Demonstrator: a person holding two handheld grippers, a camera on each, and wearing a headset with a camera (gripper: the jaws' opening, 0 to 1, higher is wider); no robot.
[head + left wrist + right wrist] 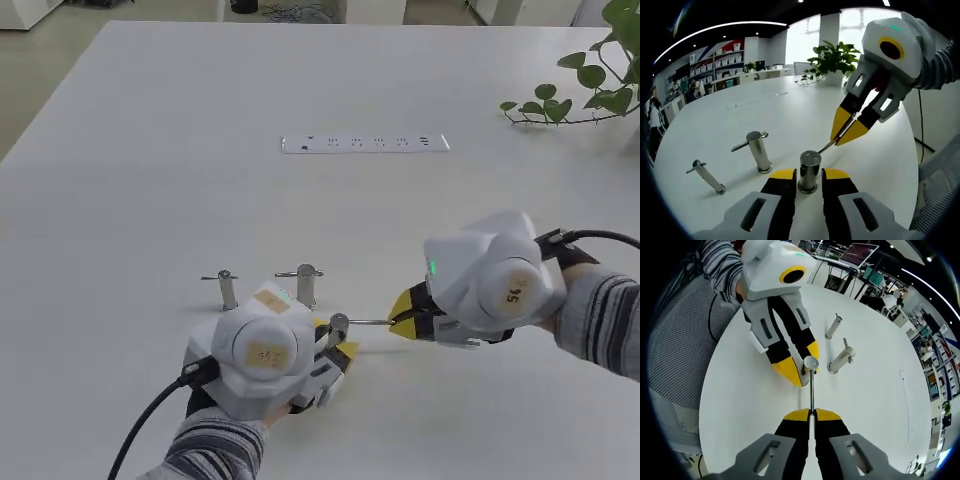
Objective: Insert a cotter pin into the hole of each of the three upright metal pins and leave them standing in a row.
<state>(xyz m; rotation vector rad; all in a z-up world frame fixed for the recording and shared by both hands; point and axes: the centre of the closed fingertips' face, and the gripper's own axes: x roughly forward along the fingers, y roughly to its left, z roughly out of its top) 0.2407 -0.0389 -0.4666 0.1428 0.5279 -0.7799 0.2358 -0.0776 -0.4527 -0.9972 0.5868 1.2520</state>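
white desk stretches away from me to a power strip toward its far edge and a leafy plant at its far right corner. close to the near edge, my left hand-held gripper is clenched on the third metal pin, jaws either side of its lower shaft, holding it upright. my right hand-held gripper is pinched on the tail of a cotter pin.

everything turns on one line. the cotter pin lies level, and its long axis points from my right jaws leftward at the head of the third metal pin, crosswise to that pin's upright axis. in the right gripper view the wire runs dead ahead to the head. whether the tip has entered the hole i cannot tell. i judge the push must go straight along that axis, the left hand only bracing.

just beyond, toward the far edge, the first metal pin and second metal pin stand with cotter pins already through them.
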